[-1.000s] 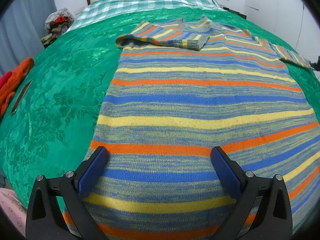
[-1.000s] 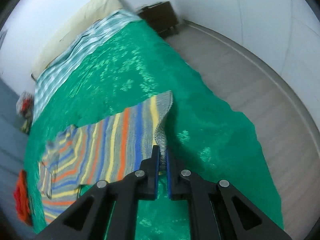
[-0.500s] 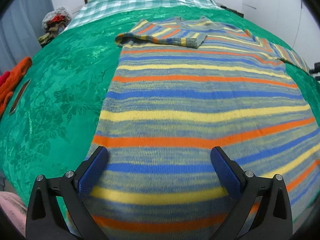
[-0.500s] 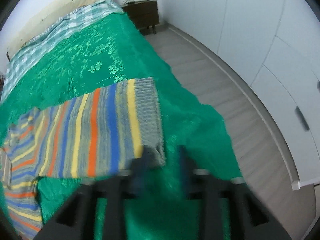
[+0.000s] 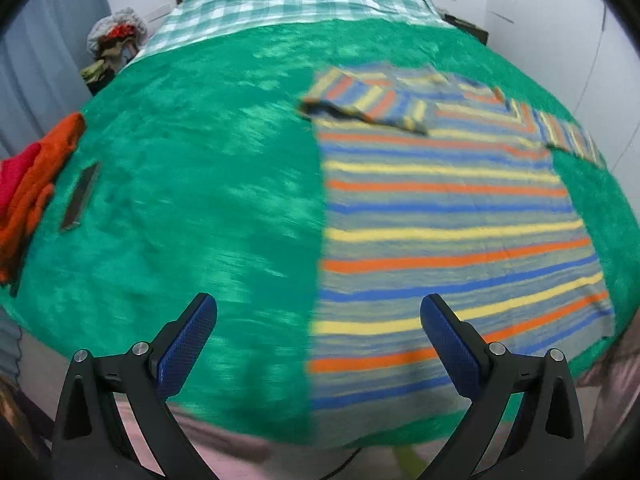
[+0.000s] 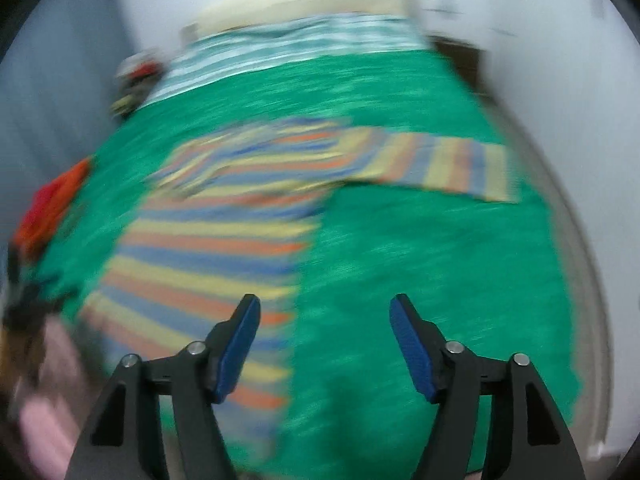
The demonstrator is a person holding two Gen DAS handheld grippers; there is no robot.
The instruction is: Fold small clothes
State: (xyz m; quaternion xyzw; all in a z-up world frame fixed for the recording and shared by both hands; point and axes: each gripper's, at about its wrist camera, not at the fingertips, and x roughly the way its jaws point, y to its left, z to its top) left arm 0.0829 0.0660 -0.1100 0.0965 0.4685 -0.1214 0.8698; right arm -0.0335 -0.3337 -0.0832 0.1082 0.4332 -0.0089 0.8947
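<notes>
A knitted sweater (image 5: 448,220) with blue, yellow and orange stripes lies flat on the green bedspread (image 5: 200,200). Its left sleeve (image 5: 368,106) is folded across the chest; its right sleeve (image 6: 448,166) stretches out flat toward the bed's right side. My left gripper (image 5: 318,316) hangs open above the sweater's lower left edge, nothing between its blue pads. In the blurred right wrist view my right gripper (image 6: 324,320) is above the sweater's (image 6: 224,232) lower right edge, jaws opening and empty.
Red and orange clothes (image 5: 32,184) lie at the bed's left edge beside a dark flat object (image 5: 80,196). A checked sheet (image 5: 288,8) and a pillow are at the head. A heap of things (image 5: 114,40) stands back left; pale floor and wall run along the right.
My right gripper let go of the right sleeve, which now lies spread flat, and swung back toward the bed's foot. My left gripper rose and shifted left off the sweater's middle.
</notes>
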